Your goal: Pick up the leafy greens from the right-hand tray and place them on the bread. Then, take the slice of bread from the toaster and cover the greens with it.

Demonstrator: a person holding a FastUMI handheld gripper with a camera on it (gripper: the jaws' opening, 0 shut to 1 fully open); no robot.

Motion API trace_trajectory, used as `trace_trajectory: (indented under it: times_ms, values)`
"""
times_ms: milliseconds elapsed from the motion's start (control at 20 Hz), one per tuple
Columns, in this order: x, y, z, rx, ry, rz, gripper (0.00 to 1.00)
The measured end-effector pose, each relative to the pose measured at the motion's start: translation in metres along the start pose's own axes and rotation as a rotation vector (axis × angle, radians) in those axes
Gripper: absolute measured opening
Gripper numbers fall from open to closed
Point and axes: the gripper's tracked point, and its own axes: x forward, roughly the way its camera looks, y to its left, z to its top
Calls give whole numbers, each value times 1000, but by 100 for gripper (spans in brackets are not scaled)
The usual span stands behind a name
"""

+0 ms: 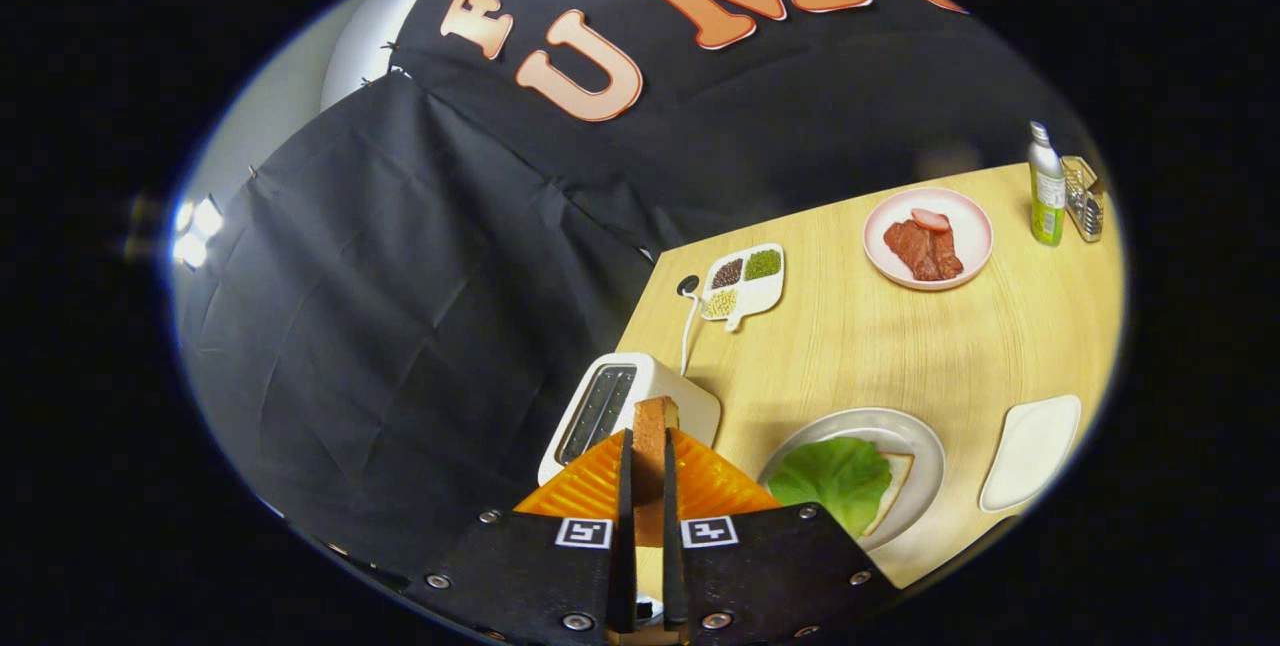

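Gripper (645, 456) sits closest, its two fingers drawn narrow and pressing both sides of a toast slice (655, 426), held upright on edge w/ the crust facing up. Just beyond the slice, at 11 o'clock from the fingertips, a white toaster (620, 406) rests on the light wood table (900, 346), slots visible on top; its white cord runs up toward a dark outlet at 12 o'clock. At 3 o'clock from the fingers, a grey round plate (905, 431) carries a bread slice (893, 491) w/ a green lettuce leaf (835, 476) lying on it, covering most of the bread. Further at 3 o'clock, near the table edge, an empty-looking white tray (1030, 451). At 1 o'clock, a white sectioned dish (745, 284) w/ dark, green and pale grains. Farther at 2 o'clock, a pink plate (928, 238) of reddish meat slices, then a green-labelled bottle (1046, 186) just beside a small wire rack (1083, 196).
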Motion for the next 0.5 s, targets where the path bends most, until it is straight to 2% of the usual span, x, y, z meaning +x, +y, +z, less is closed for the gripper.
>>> trace_trajectory:
  times_ms: [500]
  values:
    - [9,-74,-44,17,29,-29,11]
